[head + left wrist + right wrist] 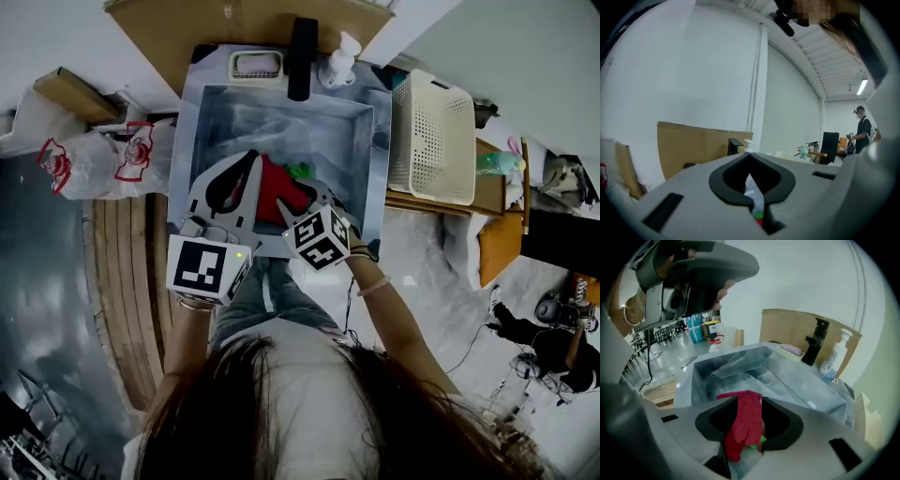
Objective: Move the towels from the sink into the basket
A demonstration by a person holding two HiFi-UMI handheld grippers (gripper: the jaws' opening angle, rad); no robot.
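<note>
Two towels are at the near end of the basin: a crumpled red cloth towel [743, 420] and, touching it, a small bright-green cloth towel [300, 172]. The red cloth towel stands in the gap of the right gripper [744, 400]. Its upper edge is folded over the tip of one pad. The jaws are apart, and the cloth hangs loosely between them rather than being pinched flat. A sliver of the bright-green cloth towel shows just beneath it. Both towels are inside the rectangular stainless-steel sink [281, 117].

The left gripper [750, 154] hovers just beside the right one, above the same near rim. Its jaws are closed tip to tip on nothing, and only a slit of the basin shows through them.

Along the sink's far rim stand a black faucet [302, 56], a white pump bottle [339, 58] and a pink sponge in a white dish [256, 64]. A sheet of brown cardboard [234, 23] is behind them.

The white perforated plastic basket [431, 136] stands just beside the sink's right rim on a wooden counter [492, 183], well apart from both towels. To the sink's left lie clear plastic bags with red print [103, 159].
</note>
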